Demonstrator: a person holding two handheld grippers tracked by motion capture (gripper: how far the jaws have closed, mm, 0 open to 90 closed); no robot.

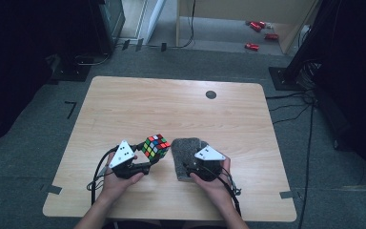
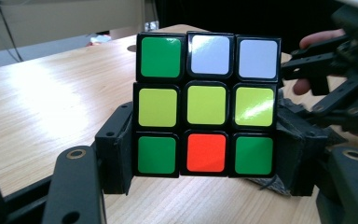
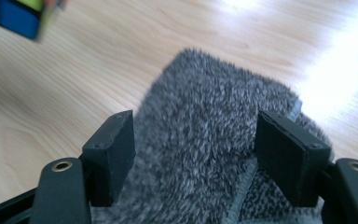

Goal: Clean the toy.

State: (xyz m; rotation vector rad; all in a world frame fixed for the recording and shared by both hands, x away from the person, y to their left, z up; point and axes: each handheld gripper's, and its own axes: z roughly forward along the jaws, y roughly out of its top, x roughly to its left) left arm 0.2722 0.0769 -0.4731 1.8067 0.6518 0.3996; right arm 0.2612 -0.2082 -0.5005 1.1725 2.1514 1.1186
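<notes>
1. The left gripper point(image 2: 205, 154) clamps the puzzle cube point(image 2: 206, 105) between its pads, just left of the grey cloth point(image 1: 187, 153).
2. The right gripper point(image 3: 193, 158) stands part open astride the grey cloth, with its pads apart from the pile.
3. The cloth lies on the wooden table point(image 1: 171, 105), near its front edge.

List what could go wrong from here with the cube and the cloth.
1. The left tongs clamp the puzzle cube only by its lower part, lifted off the table; it could twist or slip out.
2. The right tongs straddle the grey cloth without clearly pinching it, so a lift might miss it.
3. Cube and cloth sit close together; the tongs could collide.
</notes>
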